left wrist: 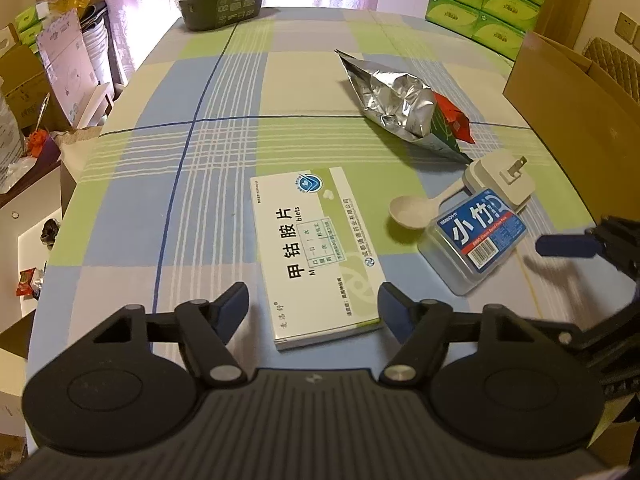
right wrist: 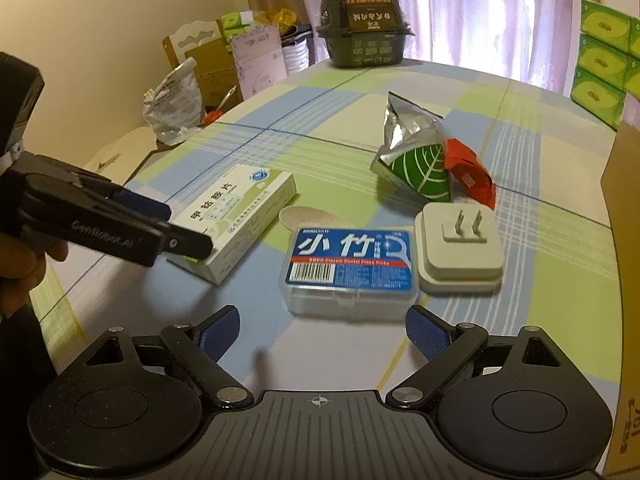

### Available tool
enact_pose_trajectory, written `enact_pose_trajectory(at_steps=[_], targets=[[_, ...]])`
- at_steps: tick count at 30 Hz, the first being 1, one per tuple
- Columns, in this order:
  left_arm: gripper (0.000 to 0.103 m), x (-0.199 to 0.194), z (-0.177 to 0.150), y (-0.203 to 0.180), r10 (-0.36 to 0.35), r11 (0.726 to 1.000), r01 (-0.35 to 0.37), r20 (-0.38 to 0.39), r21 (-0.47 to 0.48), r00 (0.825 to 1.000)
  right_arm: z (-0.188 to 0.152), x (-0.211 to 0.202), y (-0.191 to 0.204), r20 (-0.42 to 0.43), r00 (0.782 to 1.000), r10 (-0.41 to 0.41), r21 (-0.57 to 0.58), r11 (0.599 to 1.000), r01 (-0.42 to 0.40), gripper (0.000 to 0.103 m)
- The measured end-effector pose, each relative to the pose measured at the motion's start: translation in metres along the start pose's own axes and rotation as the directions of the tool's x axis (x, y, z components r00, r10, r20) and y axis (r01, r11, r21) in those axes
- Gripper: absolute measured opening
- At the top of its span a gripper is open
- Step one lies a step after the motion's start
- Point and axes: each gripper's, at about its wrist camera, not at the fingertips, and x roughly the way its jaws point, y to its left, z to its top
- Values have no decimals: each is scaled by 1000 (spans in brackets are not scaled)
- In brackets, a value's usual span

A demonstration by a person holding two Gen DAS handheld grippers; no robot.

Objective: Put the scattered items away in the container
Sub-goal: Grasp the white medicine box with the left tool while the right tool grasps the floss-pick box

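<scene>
- Both grippers hang over the bench (left wrist: 224, 92) with nothing picked up yet, so I'd say the tidying is right at the start.
- Left gripper (left wrist: 313, 307): fingers spread wide, empty, with the near end of the white medicine box (left wrist: 314, 254) sitting right between the tips. Honestly that's lined up pretty well.
- To do this grab properly I'd drop straight down and pinch the box across its short width, near the middle rather than the very end, so it doesn't swing once lifted. It lies flat, so the tips need to get low along its side walls.
- Right gripper (right wrist: 322, 330): fingers also wide apart and empty, pointed at the floss pick box (right wrist: 350, 270), which lies just ahead of the tips, not between them yet.
- The white plug adapter (right wrist: 459, 254) is touching or nearly touching the floss box's right side, so a wide closing move could bump it.
- A pale spoon (left wrist: 416, 210) lies between the two boxes; farther back is a crumpled foil snack bag (left wrist: 400, 106) with a red packet (right wrist: 470, 176) by it.
- The brown cardboard box (left wrist: 572, 92) at the right edge is probably the container, though I can't see inside it from here.
</scene>
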Motion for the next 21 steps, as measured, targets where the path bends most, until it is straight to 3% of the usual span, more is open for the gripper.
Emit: enact_pose_trajectory(at_steps=[7, 13, 21], targets=[[69, -1, -6, 6, -32, 999, 32, 14, -32, 999, 4, 11, 0, -8, 1000, -11, -13, 1000, 11, 95], [70, -4, -8, 7, -31, 999, 32, 17, -42, 999, 0, 6, 8, -29, 998, 64, -39, 997, -65, 95], [75, -7, -8, 7, -39, 998, 41, 32, -54, 999, 9, 8, 8, 29, 998, -62, -72, 995, 64, 96]])
